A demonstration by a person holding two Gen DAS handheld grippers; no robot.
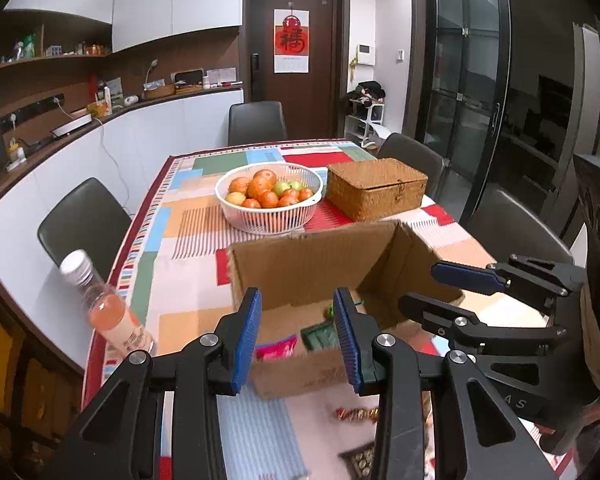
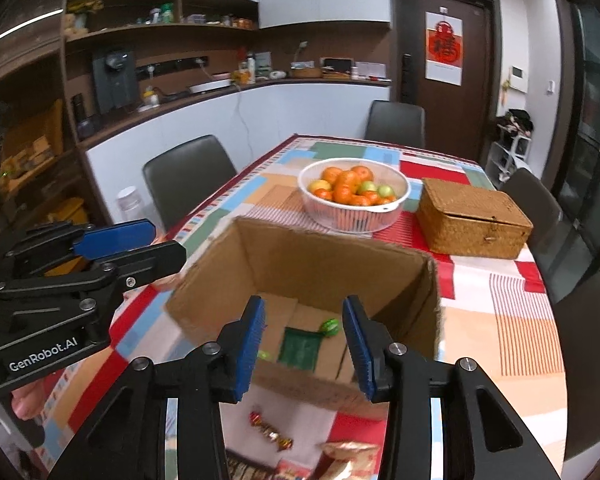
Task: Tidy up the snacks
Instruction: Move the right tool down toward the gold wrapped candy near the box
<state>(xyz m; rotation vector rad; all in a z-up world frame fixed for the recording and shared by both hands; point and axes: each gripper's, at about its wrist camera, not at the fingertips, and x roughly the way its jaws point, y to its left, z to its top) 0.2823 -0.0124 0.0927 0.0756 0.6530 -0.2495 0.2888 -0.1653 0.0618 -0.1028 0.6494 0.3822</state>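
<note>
While both grippers hover over the open brown cardboard box [image 2: 308, 280], the left gripper [image 1: 296, 336] and the right gripper [image 2: 304, 344] each stand with blue pads apart, pinching nothing. Inside the box lie a dark green packet [image 2: 300, 346], a pink packet [image 1: 276, 346] and a green round candy [image 2: 329, 326]. In front of the box a red-and-gold wrapped candy [image 2: 270, 432] rests on the patchwork tablecloth [image 2: 512, 340]. Behind the box sits a white basket of oranges [image 2: 354, 196].

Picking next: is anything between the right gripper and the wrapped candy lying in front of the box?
Nothing visible blocks it. The wrapped candy lies bare on the tablecloth, just below the empty right gripper, on the near side of the cardboard box.
</note>
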